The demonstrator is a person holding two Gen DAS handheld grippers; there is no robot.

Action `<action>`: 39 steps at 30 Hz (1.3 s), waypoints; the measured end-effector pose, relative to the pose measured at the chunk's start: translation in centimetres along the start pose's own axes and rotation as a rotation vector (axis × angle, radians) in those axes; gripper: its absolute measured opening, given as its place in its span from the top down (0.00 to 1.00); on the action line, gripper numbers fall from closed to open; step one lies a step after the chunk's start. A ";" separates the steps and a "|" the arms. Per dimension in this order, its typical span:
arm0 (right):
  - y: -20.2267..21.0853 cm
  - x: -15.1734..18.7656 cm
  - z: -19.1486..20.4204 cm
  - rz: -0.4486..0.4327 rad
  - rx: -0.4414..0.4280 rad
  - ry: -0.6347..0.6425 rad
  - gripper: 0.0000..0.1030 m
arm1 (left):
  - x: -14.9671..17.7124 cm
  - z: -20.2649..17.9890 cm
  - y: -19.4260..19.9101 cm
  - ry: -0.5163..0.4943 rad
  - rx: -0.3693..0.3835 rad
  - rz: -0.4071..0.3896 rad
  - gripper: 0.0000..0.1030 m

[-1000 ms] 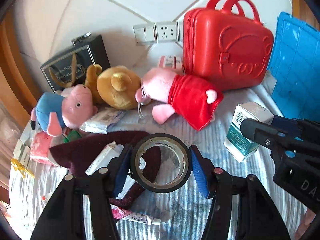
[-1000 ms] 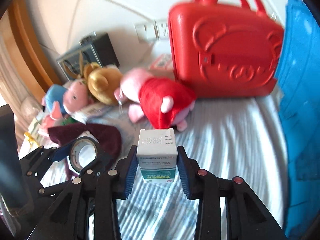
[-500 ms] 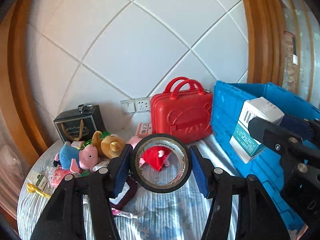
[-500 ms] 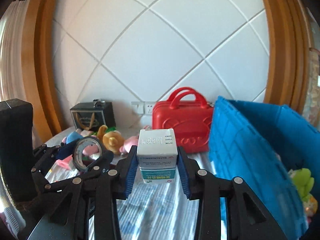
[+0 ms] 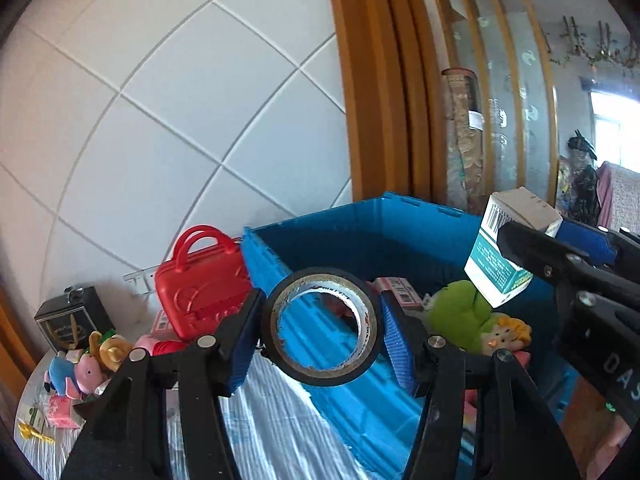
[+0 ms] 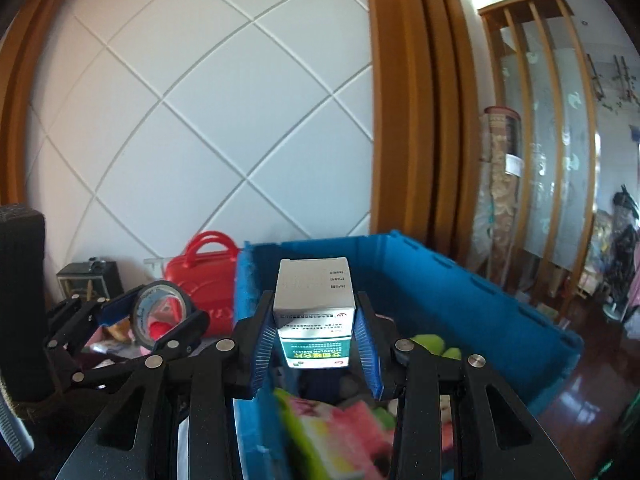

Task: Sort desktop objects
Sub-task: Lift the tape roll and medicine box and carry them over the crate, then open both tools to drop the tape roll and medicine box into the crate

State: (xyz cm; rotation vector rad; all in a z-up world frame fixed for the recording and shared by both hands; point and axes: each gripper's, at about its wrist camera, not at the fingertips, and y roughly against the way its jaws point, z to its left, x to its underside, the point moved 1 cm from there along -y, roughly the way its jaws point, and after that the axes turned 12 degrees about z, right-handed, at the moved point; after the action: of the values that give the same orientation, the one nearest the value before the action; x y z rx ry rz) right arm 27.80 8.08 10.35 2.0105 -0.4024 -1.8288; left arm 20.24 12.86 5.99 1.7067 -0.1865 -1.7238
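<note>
Toys [image 5: 86, 364] far left are small and hard to make out, partly behind the left gripper's arm. Left gripper [image 5: 320, 328] is clamped on a tape roll [image 5: 320, 326], held on edge above the near wall of the blue crate [image 5: 320, 232]. Only the left view shows the green plush [image 5: 460, 316] in the crate clearly; in the right view the contents are blurred. Right gripper [image 6: 314, 338] grips a box [image 6: 314, 312] upright over the crate, tilted slightly down.
</note>
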 end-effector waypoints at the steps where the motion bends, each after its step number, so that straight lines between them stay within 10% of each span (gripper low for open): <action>1: -0.2 0.1 -1.7 0.006 0.012 -0.011 0.64 | -0.1 -1.3 -0.3 -0.013 0.011 0.010 0.45; 20: -3.8 3.3 -13.0 0.133 0.050 -0.062 0.64 | -0.3 -9.4 -2.1 -0.054 0.063 0.139 0.45; 25: -4.4 3.4 -13.5 0.141 0.091 -0.066 0.63 | -0.4 -9.7 -1.5 -0.051 0.070 0.108 0.22; 29: -4.4 3.5 -13.9 0.138 0.129 -0.070 0.17 | -0.4 -9.9 -1.2 -0.047 0.068 0.100 0.21; 39: -2.7 2.9 -12.8 0.089 0.124 -0.062 0.00 | 0.3 -5.9 0.3 0.041 -0.007 0.081 0.20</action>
State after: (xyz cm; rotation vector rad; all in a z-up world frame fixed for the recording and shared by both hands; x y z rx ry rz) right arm 40.72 10.29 7.44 1.9849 -0.6281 -1.8563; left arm 25.80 14.62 5.19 1.7050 -0.2282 -1.6273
